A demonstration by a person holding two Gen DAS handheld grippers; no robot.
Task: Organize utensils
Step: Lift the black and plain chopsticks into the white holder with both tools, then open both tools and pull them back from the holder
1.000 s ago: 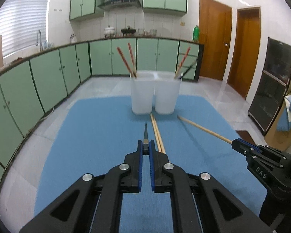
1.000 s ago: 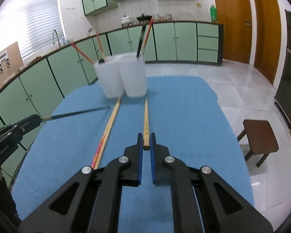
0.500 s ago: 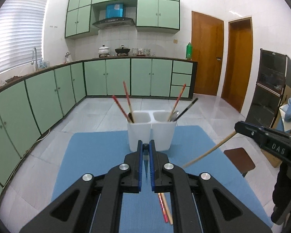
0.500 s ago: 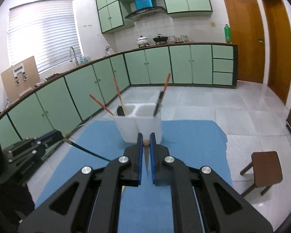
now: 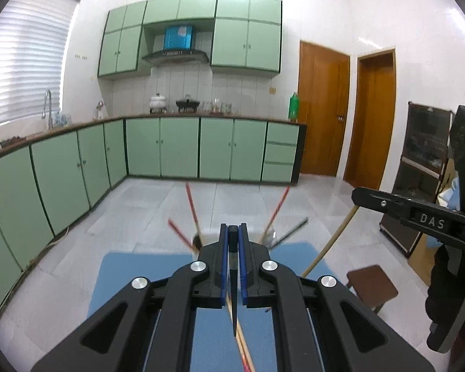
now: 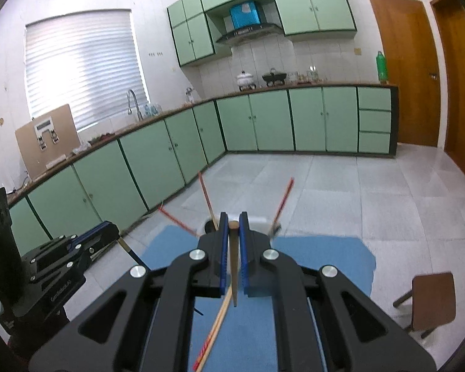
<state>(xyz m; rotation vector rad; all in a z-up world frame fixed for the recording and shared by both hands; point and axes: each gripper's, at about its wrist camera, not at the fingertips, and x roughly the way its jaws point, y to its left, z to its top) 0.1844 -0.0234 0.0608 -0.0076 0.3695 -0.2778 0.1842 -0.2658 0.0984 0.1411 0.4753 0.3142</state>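
My left gripper [image 5: 232, 235] is shut on a black chopstick [image 5: 233, 282] whose tip hangs down toward the blue mat [image 5: 133, 279]. My right gripper [image 6: 233, 224] is shut on a light wooden chopstick [image 6: 233, 266], also hanging tip down. It also shows in the left wrist view [image 5: 328, 243]. Both grippers are raised above the white two-cup holder [image 6: 259, 220], mostly hidden behind the fingers. Red chopsticks [image 5: 191, 204] stick out of the holder, and a black one [image 5: 290, 232] leans out of its right cup. A wooden chopstick pair [image 6: 215, 328] lies on the mat.
Green kitchen cabinets [image 5: 176, 148] run along the back and left. A small brown stool [image 6: 431, 297] stands right of the table. Wooden doors [image 5: 322, 111] are at the back right. The other gripper [image 6: 55, 266] shows at the left of the right wrist view.
Both grippers have lifted their chopsticks off the mat and tilted up. The chopsticks now hang tip down and the holder has dropped behind the fingers.
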